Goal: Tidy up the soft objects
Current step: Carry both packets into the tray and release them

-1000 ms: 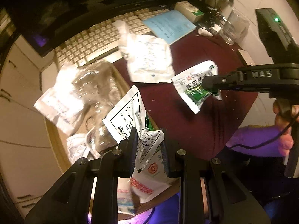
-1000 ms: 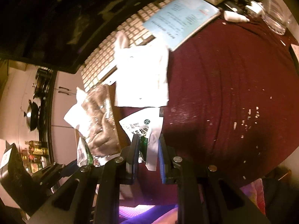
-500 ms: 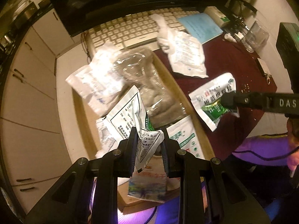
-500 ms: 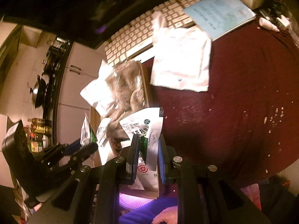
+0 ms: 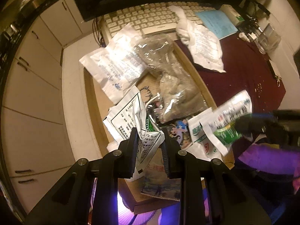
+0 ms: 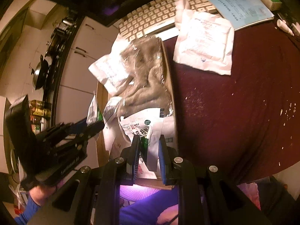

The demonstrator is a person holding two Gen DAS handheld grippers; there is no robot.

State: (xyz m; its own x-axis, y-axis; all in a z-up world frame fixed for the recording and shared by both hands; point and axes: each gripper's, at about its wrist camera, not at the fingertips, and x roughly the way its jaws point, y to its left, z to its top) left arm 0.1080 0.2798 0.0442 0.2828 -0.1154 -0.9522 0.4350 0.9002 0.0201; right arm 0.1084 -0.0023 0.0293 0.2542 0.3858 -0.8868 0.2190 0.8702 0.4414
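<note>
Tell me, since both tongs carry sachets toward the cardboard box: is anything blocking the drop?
No lid or barrier shows over the cardboard box. But it is already crowded: a clear bag of grey fabric and a white pouch fill much of it, so both sachets would land on those.

Box (image 5: 90, 93) sits left of the cloth (image 6: 234, 112), keyboard (image 5: 146, 18) behind both. In the box: a clear bag (image 5: 174, 86), a pouch (image 5: 116, 65) to its left. Another pouch (image 6: 204, 39) lies on the cloth, booklet (image 6: 241, 3) behind it.
</note>
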